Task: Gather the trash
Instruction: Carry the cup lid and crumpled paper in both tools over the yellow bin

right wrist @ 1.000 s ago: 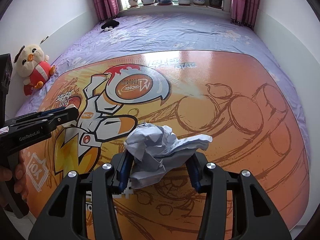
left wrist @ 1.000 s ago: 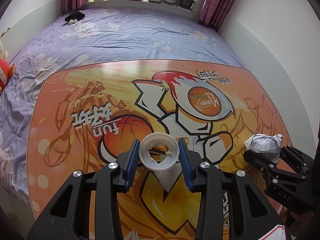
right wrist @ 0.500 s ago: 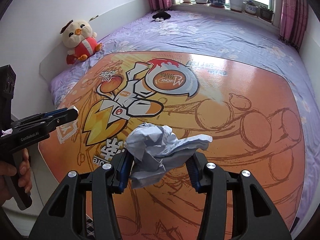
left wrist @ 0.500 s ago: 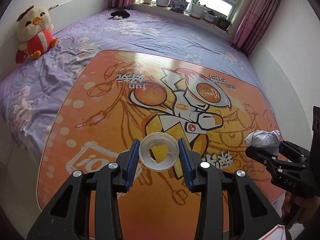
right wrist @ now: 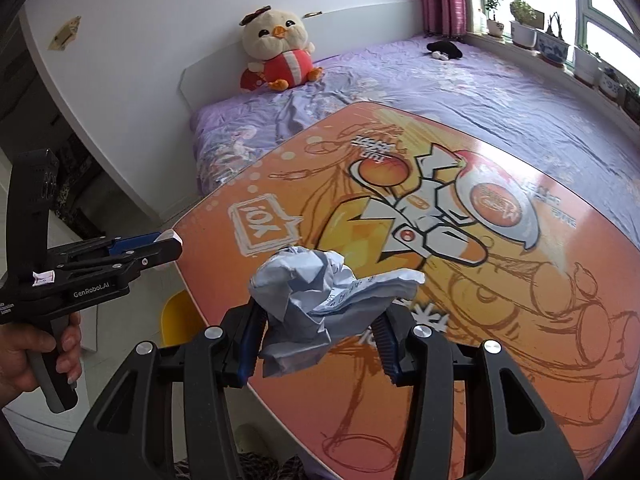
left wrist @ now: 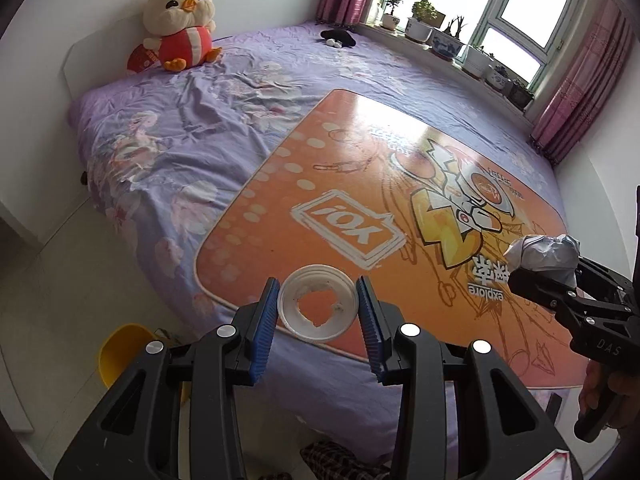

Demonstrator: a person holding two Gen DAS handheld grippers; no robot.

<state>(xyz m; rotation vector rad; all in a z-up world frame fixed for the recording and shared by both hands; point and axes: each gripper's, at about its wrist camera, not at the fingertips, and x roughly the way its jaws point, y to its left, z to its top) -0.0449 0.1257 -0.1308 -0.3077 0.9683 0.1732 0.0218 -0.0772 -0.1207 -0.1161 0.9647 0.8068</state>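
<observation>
My left gripper (left wrist: 318,308) is shut on a white plastic ring-shaped lid (left wrist: 296,318) with a torn middle, held above the near edge of the orange mat (left wrist: 328,168). My right gripper (right wrist: 318,334) is shut on a crumpled ball of white paper (right wrist: 316,296), held above the mat's near left corner. The right gripper with the paper (left wrist: 544,254) shows at the right of the left wrist view. The left gripper (right wrist: 160,246) shows at the left of the right wrist view. A yellow bin (left wrist: 120,350) stands on the floor below the bed's edge, also in the right wrist view (right wrist: 180,320).
The orange cartoon mat (right wrist: 520,300) lies on a purple bedsheet (left wrist: 168,140). A plush chick (left wrist: 180,28) sits by the white headboard. Potted plants (left wrist: 440,32) line the window sill. A dark toy (left wrist: 338,38) lies at the bed's far side. White floor (left wrist: 52,280) is at left.
Both grippers have pulled back and swung left, away from the mat's middle toward the bed's near left edge. The floor and yellow bin have come into view. Both holds are unchanged.
</observation>
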